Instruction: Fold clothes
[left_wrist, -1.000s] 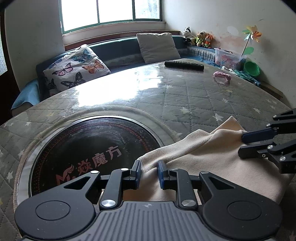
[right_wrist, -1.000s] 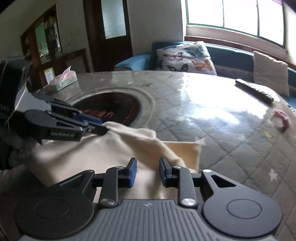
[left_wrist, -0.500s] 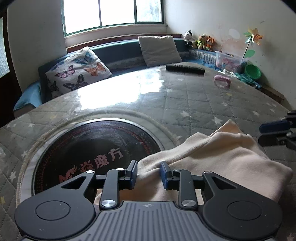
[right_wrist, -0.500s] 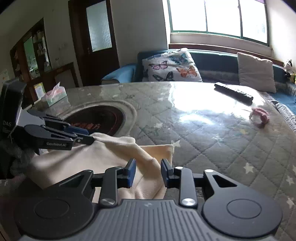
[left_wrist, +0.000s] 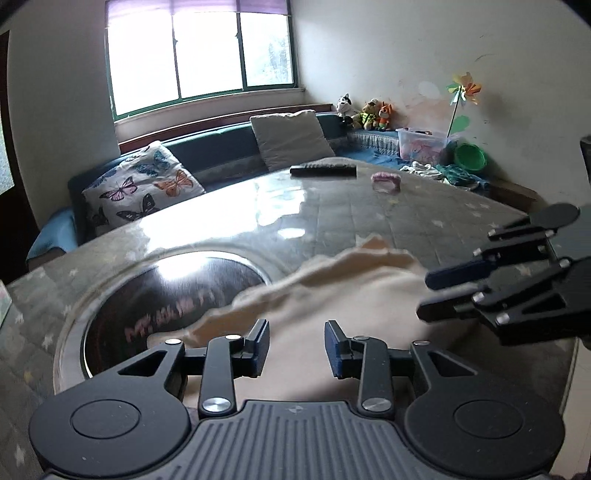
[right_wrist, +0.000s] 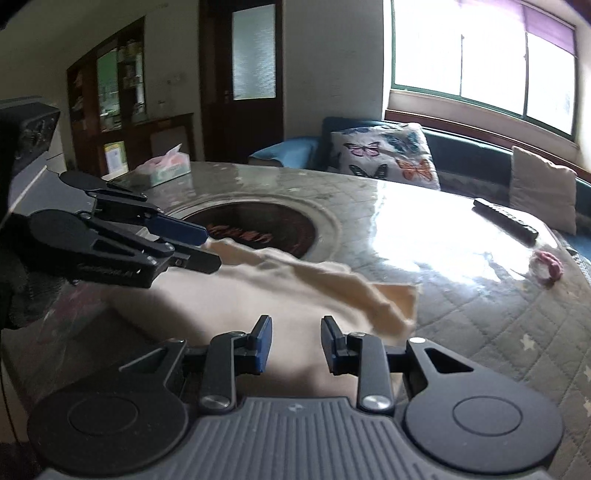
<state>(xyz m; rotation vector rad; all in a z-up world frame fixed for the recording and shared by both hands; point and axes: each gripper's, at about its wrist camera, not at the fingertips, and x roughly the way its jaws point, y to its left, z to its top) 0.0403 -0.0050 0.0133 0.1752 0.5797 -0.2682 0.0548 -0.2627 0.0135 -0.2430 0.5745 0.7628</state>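
Observation:
A cream cloth (left_wrist: 332, 291) lies folded on the round table's near edge; it also shows in the right wrist view (right_wrist: 280, 291). My left gripper (left_wrist: 296, 347) is open and empty, lifted above the cloth's near left part. My right gripper (right_wrist: 296, 345) is open and empty, lifted above the cloth's near right part. In the left wrist view the right gripper (left_wrist: 426, 295) hangs over the cloth's right side. In the right wrist view the left gripper (right_wrist: 210, 247) hangs over the cloth's left end.
The table (left_wrist: 388, 221) has a quilted star-pattern cover under glass and a dark round inset (left_wrist: 173, 295). A remote (left_wrist: 323, 170) and a pink hair tie (left_wrist: 386, 179) lie at the far side. A tissue box (right_wrist: 166, 170) stands far left. A sofa with cushions (left_wrist: 140, 184) runs behind.
Both grippers have opened wider and risen away from the cloth, which now lies loose on the table. The views tilted up toward the room.

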